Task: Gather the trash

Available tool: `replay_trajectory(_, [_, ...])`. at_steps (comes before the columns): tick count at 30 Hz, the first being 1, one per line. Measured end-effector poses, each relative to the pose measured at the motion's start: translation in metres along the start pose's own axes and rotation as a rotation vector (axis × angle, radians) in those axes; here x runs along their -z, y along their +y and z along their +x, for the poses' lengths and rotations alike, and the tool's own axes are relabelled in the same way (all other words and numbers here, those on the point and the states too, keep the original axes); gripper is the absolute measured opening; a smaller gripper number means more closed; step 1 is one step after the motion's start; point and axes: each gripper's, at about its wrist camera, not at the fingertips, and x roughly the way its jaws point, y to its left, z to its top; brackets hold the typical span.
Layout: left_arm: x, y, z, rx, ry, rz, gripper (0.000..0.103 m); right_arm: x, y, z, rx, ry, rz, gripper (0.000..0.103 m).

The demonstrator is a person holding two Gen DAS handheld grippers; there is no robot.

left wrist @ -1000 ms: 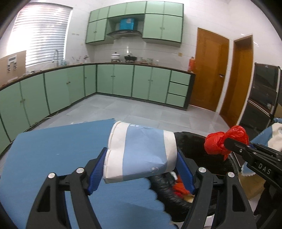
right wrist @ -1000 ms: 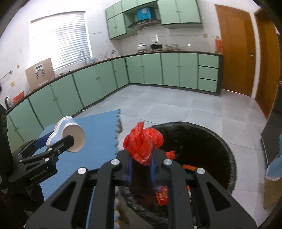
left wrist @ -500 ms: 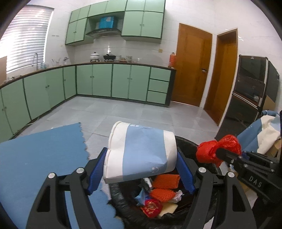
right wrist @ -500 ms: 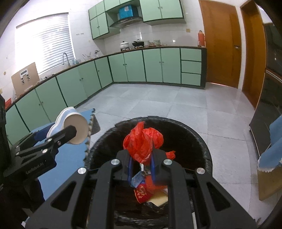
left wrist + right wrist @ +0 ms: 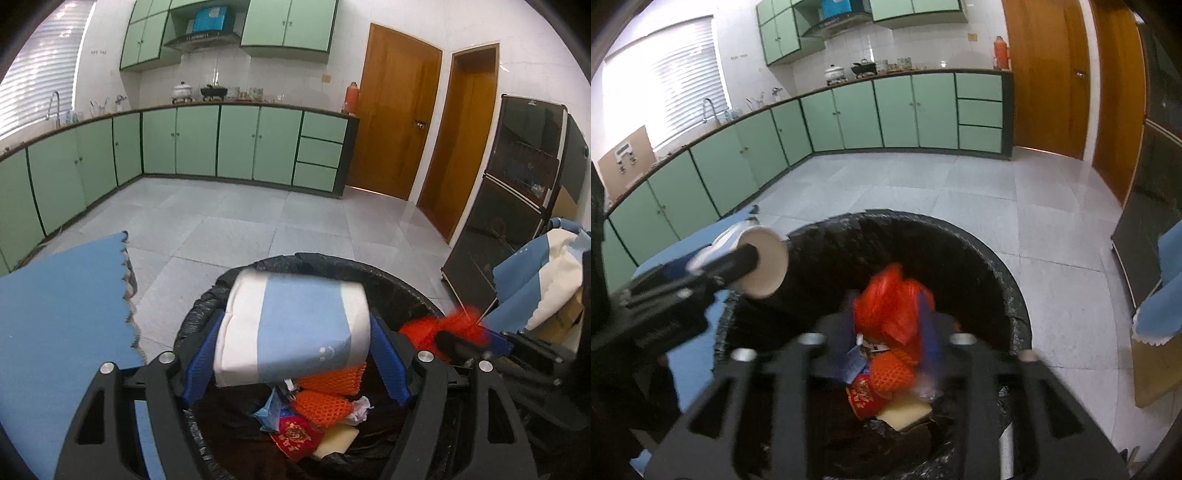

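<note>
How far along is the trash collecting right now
Done: several scraps already lie in the black-lined bin. In hand: the left gripper holds a paper cup over it; the right gripper is opening around a red bag. Left: dropping both.

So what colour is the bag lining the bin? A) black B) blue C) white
A, the bag folded over the rim of the bin is shiny crinkled black, with red and orange trash lying inside it.

Bin [image 5: 1004,266] mouth open above; trash pile [image 5: 886,384] low inside. Blue mat [image 5: 55,314] flanks left, cabinet [image 5: 509,206] right.
</note>
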Motion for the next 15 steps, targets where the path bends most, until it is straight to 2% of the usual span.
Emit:
replay_trajectory(2, [-0.002,0.001,-0.003,0.006,-0.007,-0.005,0.081,0.001,-0.001,0.000,0.006,-0.001,0.008,0.067])
replay_trajectory(7, [-0.008,0.008,-0.017,-0.007,-0.041,-0.004,0.082,0.001,-0.005,-0.011,0.043,-0.035,0.014,0.090])
replay_trajectory(15, [-0.014,0.030,-0.069,-0.061,-0.105,0.010,0.084,0.000,0.011,-0.037,0.037,-0.036,-0.025,0.095])
